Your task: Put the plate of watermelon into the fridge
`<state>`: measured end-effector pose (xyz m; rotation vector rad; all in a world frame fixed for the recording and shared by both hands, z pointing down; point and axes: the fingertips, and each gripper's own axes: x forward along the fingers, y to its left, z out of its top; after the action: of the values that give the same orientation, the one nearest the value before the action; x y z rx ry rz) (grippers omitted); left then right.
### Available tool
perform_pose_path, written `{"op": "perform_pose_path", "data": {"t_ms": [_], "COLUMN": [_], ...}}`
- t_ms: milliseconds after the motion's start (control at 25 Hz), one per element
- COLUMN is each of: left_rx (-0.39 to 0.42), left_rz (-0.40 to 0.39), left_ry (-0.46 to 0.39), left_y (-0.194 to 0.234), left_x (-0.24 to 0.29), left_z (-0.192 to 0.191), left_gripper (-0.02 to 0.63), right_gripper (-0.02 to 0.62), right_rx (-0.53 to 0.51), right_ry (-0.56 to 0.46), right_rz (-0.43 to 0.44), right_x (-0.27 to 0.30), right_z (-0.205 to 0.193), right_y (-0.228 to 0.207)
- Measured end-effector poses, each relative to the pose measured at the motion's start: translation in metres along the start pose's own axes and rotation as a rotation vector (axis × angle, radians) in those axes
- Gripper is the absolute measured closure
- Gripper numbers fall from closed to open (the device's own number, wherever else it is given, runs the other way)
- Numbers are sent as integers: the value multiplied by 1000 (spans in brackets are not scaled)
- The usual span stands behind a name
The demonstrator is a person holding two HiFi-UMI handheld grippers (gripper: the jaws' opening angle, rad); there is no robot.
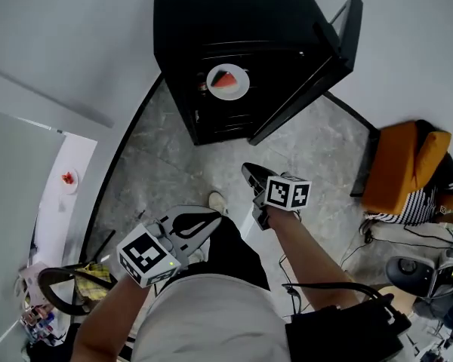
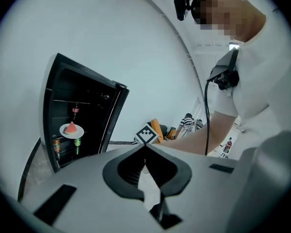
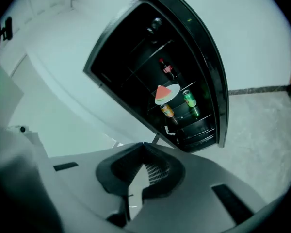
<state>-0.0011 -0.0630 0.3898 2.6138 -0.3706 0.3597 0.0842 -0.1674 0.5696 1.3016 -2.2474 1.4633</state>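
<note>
At the lower left of the head view, the left gripper [image 1: 200,223] has its jaws pressed together on nothing. In the upper centre, the plate of watermelon [image 1: 228,81] already sits on a shelf inside the black fridge [image 1: 211,21], well apart from both grippers. Just below the frame's middle, the right gripper [image 1: 251,176] is likewise closed and empty. At the upper right, the fridge door [image 1: 317,66] stands open. The plate looks stiff, light, breakable and smooth-rimmed. Any further hold belongs on its rim, kept level, since the red wedge lies loose and could slide.
</note>
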Motion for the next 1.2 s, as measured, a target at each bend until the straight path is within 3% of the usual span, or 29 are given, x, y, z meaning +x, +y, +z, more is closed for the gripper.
{"op": "perform_pose_path", "data": {"t_ms": [320, 560, 760, 1200], "left_rx": [43, 31, 51, 93], "left_rz": [34, 80, 85, 100], "left_ry": [-55, -84, -80, -66], "left_y": [-51, -94, -124, -175], "left_x": [-76, -139, -173, -222], "left_z": [-22, -47, -74, -119], "left_gripper": [595, 595, 595, 595], "right_gripper": [581, 581, 581, 581], "right_rx": [-352, -529, -608, -671], "right_ry": [46, 40, 20, -27], "right_rz": [-18, -24, -24, -18], "right_x": [-76, -135, -175, -228], "right_z": [-64, -112, -154, -219], "right_y": [85, 160, 206, 269]}}
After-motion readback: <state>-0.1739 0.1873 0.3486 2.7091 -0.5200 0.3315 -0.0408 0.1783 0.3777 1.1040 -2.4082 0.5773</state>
